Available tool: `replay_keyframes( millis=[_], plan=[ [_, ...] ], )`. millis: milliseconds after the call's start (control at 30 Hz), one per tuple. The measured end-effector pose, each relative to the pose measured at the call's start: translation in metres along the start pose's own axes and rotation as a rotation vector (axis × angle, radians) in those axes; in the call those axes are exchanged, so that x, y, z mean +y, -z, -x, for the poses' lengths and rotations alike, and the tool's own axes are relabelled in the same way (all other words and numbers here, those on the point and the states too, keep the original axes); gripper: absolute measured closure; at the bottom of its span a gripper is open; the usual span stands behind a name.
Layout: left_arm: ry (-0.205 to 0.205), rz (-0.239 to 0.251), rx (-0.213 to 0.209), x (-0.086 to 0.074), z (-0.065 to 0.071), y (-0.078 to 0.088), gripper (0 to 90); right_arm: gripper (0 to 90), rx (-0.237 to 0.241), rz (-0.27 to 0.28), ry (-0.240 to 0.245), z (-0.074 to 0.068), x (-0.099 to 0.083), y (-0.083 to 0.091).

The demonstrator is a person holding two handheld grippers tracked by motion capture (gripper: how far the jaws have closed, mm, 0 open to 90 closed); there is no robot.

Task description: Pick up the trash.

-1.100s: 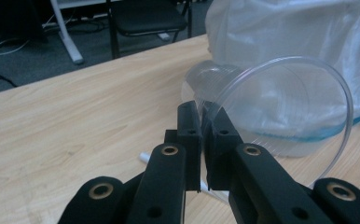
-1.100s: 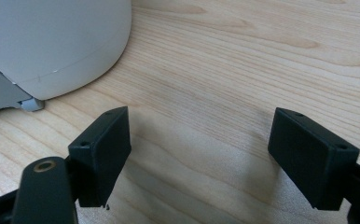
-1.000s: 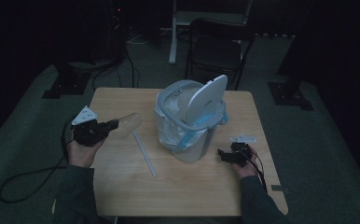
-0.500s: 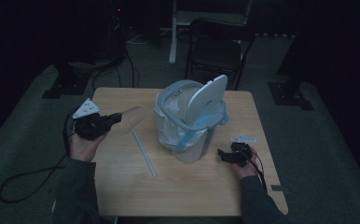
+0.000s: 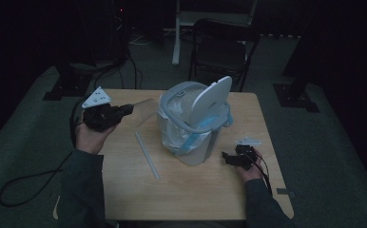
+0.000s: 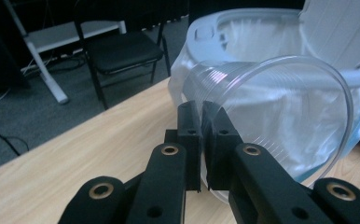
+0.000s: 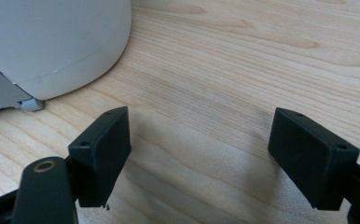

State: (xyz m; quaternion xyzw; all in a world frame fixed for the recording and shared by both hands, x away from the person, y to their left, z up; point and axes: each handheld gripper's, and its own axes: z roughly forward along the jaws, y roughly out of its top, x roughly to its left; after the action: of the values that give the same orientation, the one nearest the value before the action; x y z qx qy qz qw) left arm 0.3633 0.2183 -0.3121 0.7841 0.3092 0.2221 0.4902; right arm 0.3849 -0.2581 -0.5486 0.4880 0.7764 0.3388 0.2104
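Observation:
A clear plastic cup (image 6: 280, 116) lies on its side in the air, its rim pinched between the two black jaws of my left gripper (image 6: 201, 116). In the high view that gripper (image 5: 127, 110) is raised over the table's left side, with the cup (image 5: 143, 110) pointing toward a grey bin (image 5: 196, 118). The bin has a white liner bag and an upright lid. My right gripper (image 5: 226, 156) rests low on the table beside the bin's base (image 7: 52, 46), jaws wide apart with only bare wood between them.
A clear straw-like tube (image 5: 147, 155) lies on the wooden table (image 5: 124, 199) in front of the bin. A black folding chair (image 5: 219, 47) stands beyond the far edge, and a cable (image 5: 24, 185) trails off the left side.
My left gripper has risen and shifted toward the bin with the cup in it. The right gripper has stayed where it was.

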Motion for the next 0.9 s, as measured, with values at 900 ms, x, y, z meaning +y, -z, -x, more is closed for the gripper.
replay_keyframes(
  millis=[900],
  plan=[
    [-0.025, 0.033, -0.075, 0.047, 0.007, -0.04, 87.3, 19.9, 0.0, 0.0, 0.0, 0.0, 0.0, 0.0]
  ],
)
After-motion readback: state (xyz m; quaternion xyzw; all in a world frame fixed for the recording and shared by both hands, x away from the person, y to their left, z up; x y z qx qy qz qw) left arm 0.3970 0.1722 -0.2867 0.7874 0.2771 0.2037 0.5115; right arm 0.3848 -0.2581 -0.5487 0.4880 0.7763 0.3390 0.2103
